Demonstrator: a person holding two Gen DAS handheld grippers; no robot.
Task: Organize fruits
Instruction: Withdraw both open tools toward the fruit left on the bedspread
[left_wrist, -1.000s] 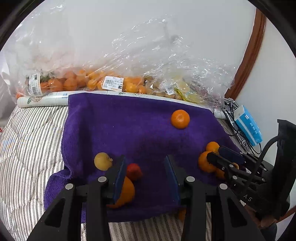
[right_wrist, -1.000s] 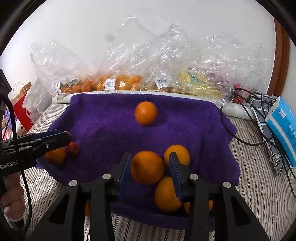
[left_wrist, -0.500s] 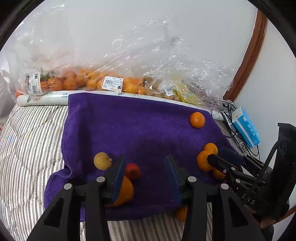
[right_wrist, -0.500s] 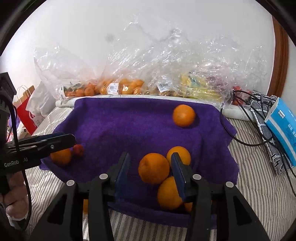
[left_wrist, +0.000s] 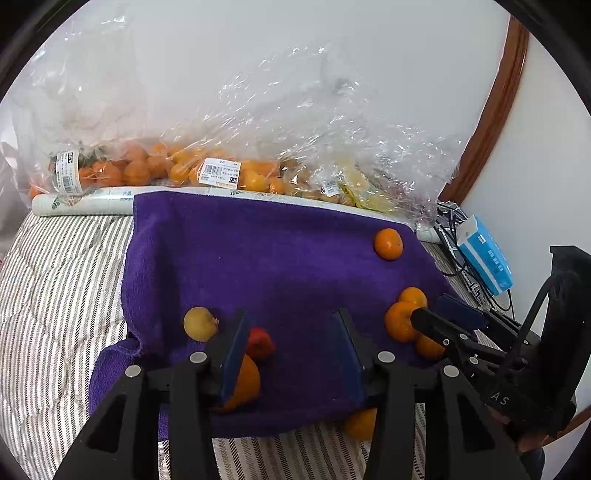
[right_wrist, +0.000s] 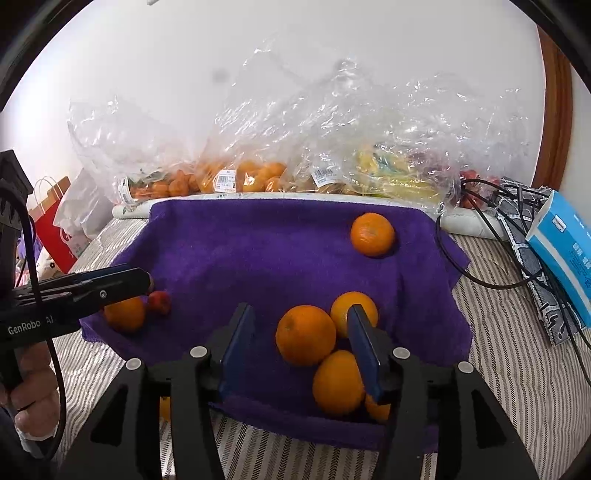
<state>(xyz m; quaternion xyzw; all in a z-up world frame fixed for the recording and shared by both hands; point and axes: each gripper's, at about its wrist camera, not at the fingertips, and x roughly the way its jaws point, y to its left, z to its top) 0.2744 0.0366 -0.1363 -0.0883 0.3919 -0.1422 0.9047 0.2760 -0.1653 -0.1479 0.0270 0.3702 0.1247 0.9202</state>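
Observation:
A purple towel holds the fruit. My right gripper has its jaws opening around a large orange, and the pads stand clear of it. More oranges crowd beside it, and a lone orange lies at the far right. My left gripper is also opening, over bare towel. A small red fruit and an orange sit by its left finger, a yellow fruit further left. In the left wrist view the right gripper pokes in beside the orange cluster.
Clear bags of fruit line the wall behind a white roll. A blue box and cables lie right of the towel, a red paper bag to the left. One orange rests on the striped bedding.
The right jaws have spread and let go of the large orange. The lone orange has rolled right across the towel. The left jaws have widened slightly.

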